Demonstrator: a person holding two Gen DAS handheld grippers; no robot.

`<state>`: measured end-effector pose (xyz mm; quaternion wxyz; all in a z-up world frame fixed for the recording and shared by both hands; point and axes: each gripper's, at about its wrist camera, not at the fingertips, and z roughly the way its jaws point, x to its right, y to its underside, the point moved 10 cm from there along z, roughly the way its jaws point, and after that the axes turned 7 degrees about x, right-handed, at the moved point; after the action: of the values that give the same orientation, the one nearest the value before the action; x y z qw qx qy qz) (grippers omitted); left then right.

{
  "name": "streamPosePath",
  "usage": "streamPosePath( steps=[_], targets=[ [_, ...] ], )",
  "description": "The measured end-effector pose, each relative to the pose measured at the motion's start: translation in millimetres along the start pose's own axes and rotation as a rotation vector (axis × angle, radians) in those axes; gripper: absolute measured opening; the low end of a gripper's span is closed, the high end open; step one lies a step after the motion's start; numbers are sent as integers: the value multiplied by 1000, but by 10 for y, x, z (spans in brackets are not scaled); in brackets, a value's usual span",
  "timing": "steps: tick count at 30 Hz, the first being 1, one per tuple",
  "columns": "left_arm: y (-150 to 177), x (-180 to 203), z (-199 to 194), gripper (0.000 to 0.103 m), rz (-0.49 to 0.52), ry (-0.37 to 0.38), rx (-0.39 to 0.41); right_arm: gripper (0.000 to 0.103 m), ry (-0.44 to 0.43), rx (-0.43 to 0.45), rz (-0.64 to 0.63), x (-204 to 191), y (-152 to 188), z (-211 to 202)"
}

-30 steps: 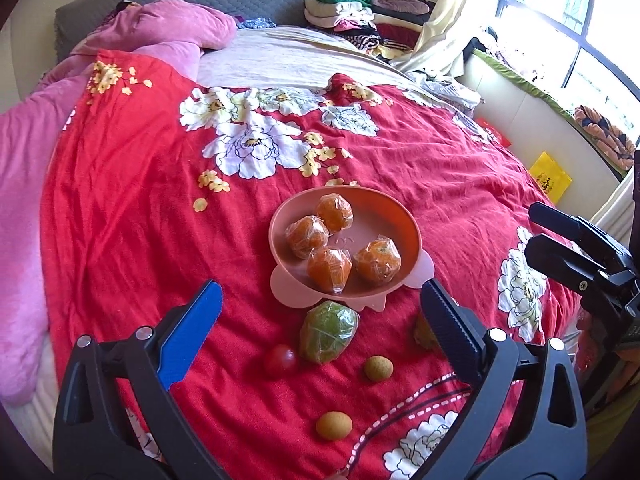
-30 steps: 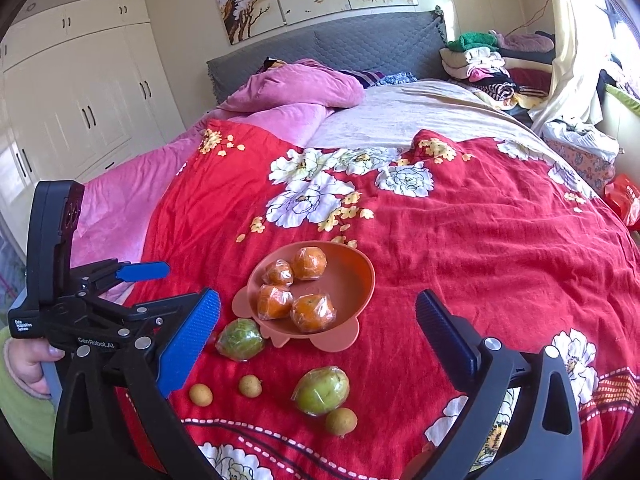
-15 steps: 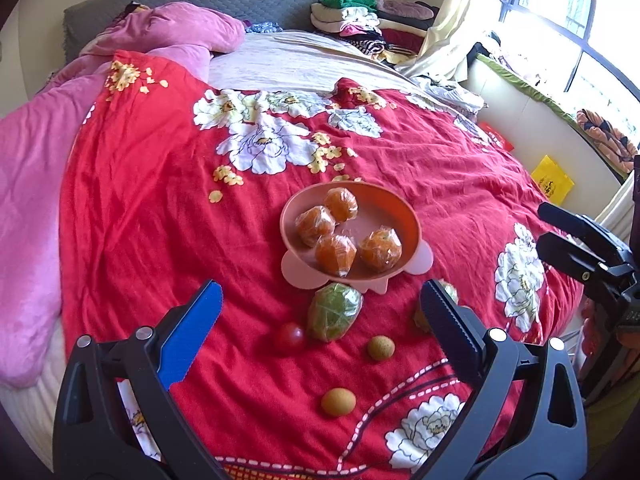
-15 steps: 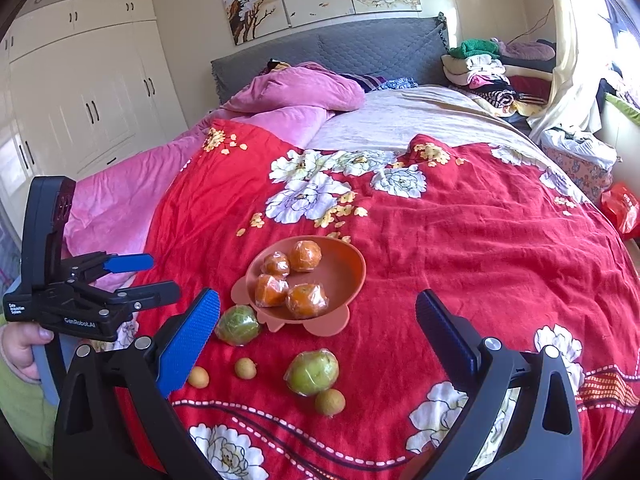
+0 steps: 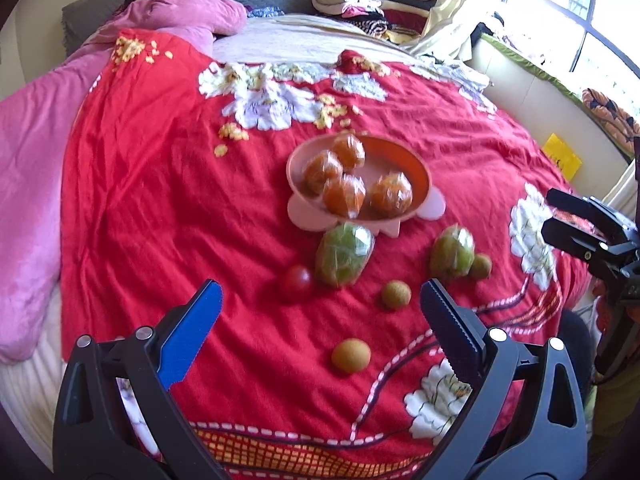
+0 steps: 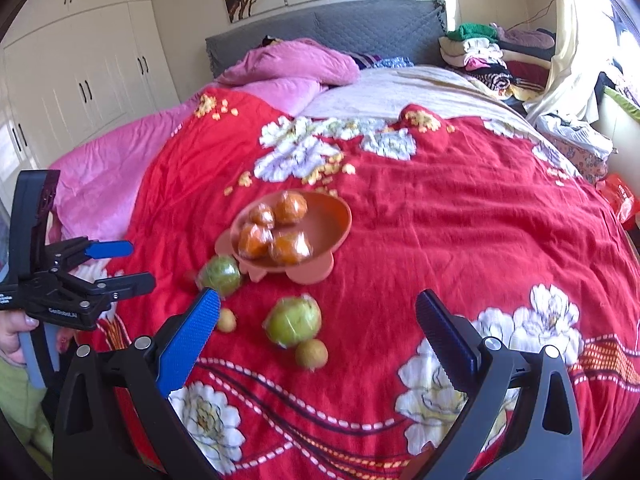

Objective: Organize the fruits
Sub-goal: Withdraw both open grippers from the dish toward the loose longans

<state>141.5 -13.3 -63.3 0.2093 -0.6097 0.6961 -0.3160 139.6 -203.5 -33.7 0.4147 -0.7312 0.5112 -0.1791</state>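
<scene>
Left wrist view: the left tool (image 5: pixel 320 304) hovers released above the red bedspread (image 5: pixel 160 200); a tomato (image 5: pixel 296 283), wrapped green fruit (image 5: pixel 344 255) and small brown fruits (image 5: pixel 351 355) lie between its fingers, the bowl (image 5: pixel 416 168) of oranges (image 5: pixel 344 196) farther. Right tool (image 6: pixel 318 318), also released, frames another green fruit (image 6: pixel 293 321).

The bed (image 6: pixel 460 220) wears a red flowered quilt. On it sit a pink bowl (image 5: pixel 416 164), two wrapped green fruits (image 5: pixel 344 254) (image 5: pixel 452 250), a red fruit (image 5: pixel 296 283) and three small brown ones (image 5: pixel 351 355), with pink bedding (image 6: pixel 288 66) by the headboard.
</scene>
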Motion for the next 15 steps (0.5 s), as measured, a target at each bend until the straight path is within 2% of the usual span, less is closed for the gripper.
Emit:
streamPosePath(
  steps=[6,15],
  targets=[
    [250,28,50,93,3,0,-36,98,11,-20,0,24,151,20],
    [386,53,65,93,10,2,-47,98,18,-38,-10,-8,290,37]
  ],
)
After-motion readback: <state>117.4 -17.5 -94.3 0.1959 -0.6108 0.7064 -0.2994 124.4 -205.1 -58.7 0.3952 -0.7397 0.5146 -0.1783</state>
